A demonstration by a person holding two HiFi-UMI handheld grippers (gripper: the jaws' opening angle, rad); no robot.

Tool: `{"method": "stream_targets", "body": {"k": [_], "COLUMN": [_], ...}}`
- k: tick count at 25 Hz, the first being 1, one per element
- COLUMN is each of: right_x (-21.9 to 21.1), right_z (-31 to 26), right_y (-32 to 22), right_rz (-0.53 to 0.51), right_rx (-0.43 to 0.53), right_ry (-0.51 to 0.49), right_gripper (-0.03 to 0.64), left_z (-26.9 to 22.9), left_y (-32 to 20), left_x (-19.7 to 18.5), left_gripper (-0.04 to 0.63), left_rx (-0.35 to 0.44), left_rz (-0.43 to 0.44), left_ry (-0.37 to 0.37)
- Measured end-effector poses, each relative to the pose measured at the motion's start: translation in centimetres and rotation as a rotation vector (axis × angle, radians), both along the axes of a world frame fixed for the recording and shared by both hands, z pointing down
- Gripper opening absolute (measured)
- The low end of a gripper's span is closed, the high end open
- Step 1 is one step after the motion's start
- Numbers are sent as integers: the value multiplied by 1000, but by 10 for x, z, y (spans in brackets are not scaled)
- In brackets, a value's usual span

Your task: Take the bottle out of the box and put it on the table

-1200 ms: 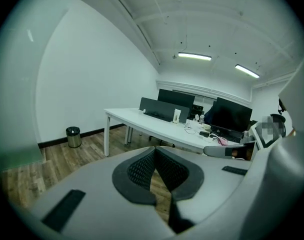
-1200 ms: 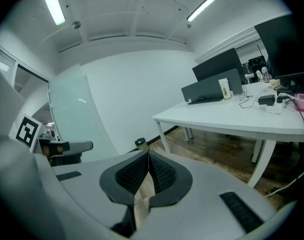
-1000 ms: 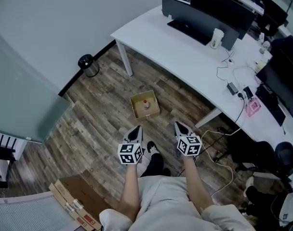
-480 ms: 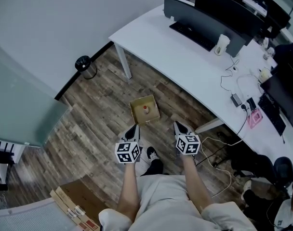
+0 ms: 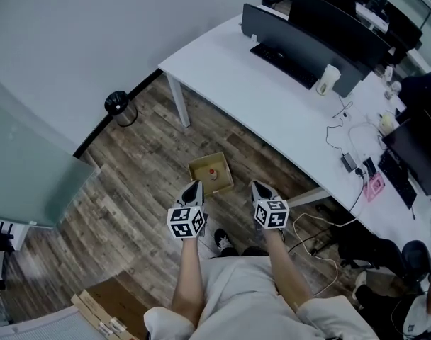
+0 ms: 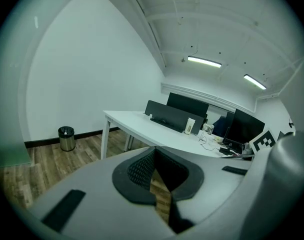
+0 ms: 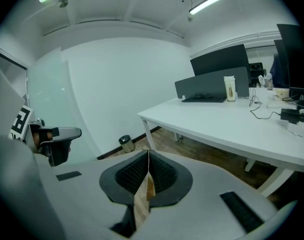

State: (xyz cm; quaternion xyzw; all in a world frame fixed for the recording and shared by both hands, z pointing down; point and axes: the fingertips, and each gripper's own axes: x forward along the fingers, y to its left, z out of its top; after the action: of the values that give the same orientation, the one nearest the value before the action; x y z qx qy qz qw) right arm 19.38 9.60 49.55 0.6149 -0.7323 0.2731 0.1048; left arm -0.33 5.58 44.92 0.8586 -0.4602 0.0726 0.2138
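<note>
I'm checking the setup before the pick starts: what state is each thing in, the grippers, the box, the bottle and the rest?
left gripper: shut, empty.
right gripper: shut, empty.
box: open-topped, on the floor.
bottle: upright inside the box, red cap on.
bin: standing by the wall, lid on.
cup: upright on the table.

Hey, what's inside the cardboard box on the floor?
One small bottle with a red top stands in the box. Anything under it is covered.
</note>
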Motion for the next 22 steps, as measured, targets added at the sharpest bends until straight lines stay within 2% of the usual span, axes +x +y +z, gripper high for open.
{"method": "stream_targets", "body": {"k": [9, 22], "right_x": [-15, -45], "right_z": [-2, 21], "right_y": [-17, -54], "right_rz": [-39, -187], "right_rx": [9, -31], "right_ry": [86, 93], "right_gripper": [40, 41], "left_z": [16, 37], "left_y": [-12, -42], "left_x": [-25, -60], "left_gripper": [15, 14], "left_rx": [-29, -71], "left_rz": [-47, -169], "left_ry": [3, 6]}}
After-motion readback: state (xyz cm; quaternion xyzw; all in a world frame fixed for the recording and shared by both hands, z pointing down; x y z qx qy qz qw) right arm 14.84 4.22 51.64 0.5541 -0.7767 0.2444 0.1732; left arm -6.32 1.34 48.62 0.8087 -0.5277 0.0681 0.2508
